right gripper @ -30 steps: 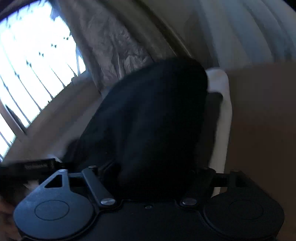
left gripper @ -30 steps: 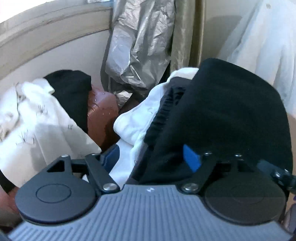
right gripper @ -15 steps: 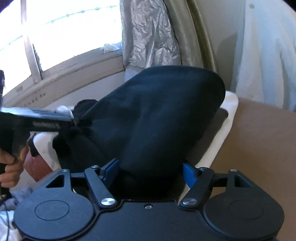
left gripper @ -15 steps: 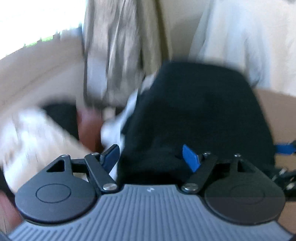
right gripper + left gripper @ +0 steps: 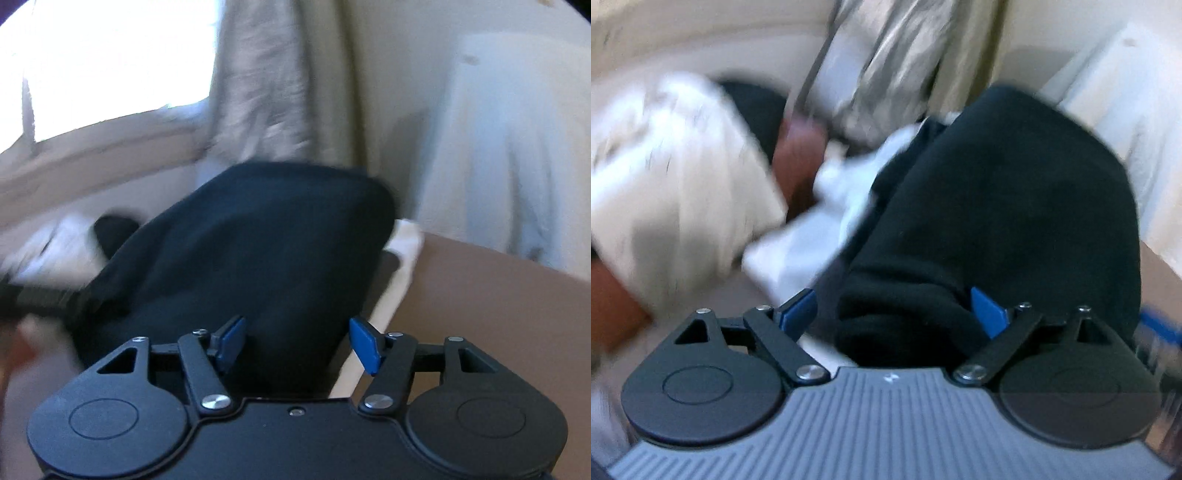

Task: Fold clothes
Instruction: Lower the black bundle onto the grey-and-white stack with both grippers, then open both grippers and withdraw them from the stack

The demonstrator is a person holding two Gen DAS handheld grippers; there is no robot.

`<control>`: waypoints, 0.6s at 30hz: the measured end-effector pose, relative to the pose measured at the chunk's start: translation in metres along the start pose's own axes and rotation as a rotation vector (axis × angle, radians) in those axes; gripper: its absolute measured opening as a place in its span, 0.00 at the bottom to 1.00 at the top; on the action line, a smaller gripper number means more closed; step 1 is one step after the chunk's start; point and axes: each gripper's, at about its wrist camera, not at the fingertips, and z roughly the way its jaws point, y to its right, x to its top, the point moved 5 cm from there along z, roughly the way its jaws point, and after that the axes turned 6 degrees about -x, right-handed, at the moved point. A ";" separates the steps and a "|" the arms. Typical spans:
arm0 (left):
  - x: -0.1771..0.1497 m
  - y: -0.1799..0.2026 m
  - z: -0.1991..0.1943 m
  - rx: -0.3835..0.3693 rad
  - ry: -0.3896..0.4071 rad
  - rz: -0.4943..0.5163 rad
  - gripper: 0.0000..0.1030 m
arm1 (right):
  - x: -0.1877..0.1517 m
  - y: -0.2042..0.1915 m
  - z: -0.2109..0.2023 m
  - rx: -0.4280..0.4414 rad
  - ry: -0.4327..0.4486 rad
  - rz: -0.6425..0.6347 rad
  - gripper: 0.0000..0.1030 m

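Between the blue pads of the left gripper (image 5: 894, 310) sits a bunched edge of the black garment (image 5: 997, 206); the jaws stand wide apart with the cloth filling the gap, and the blur hides whether either pad truly presses it, so I cannot tell if it is gripped. Going left to right in the left wrist view: a cream-white cloth (image 5: 668, 177) lies far left, smeared by motion; beside it a brown rounded object (image 5: 798, 162) shows; then a crumpled white garment (image 5: 827, 221) lies just beside and partly under the black one; behind hangs a silvery grey curtain (image 5: 886, 62); at far right a white hanging garment (image 5: 1134, 110) shows.

From the right wrist view, a bright window (image 5: 103, 62) fills the upper left, the curtain (image 5: 258, 99) hangs at centre, and the black garment (image 5: 251, 243) drapes forward into the right gripper (image 5: 295, 341). Its pads are spread, the cloth lying between them, not pinched. A white folded edge (image 5: 402, 258) runs along the brown tabletop (image 5: 498, 306) at right.
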 end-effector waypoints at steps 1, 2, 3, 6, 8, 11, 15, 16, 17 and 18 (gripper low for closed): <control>-0.001 -0.001 -0.007 0.005 -0.034 -0.047 0.88 | -0.001 -0.001 -0.003 -0.003 -0.002 -0.006 0.65; -0.004 0.002 -0.017 0.007 -0.048 -0.049 0.88 | -0.004 -0.003 -0.011 0.003 -0.002 -0.010 0.65; -0.009 0.009 -0.030 0.018 -0.044 -0.011 0.88 | -0.010 -0.004 -0.026 0.023 0.001 -0.012 0.65; -0.033 0.033 -0.068 0.096 -0.012 0.165 0.88 | -0.024 -0.006 -0.071 0.066 0.013 -0.021 0.65; -0.051 0.047 -0.093 0.109 0.000 0.242 0.88 | -0.026 -0.005 -0.094 0.031 0.023 -0.018 0.68; -0.076 0.062 -0.137 -0.048 0.002 0.239 0.88 | -0.026 0.000 -0.124 0.009 0.046 0.033 0.71; -0.103 0.084 -0.197 -0.151 0.069 0.303 0.93 | -0.023 0.013 -0.144 0.042 0.048 0.147 0.75; -0.110 0.088 -0.206 -0.121 0.083 0.326 0.94 | -0.023 0.015 -0.148 0.043 0.041 0.172 0.75; -0.116 0.089 -0.213 -0.088 0.090 0.338 0.94 | -0.024 0.017 -0.153 0.037 0.032 0.190 0.75; -0.122 0.090 -0.220 -0.063 0.097 0.344 0.94 | -0.026 0.019 -0.158 0.021 0.023 0.202 0.75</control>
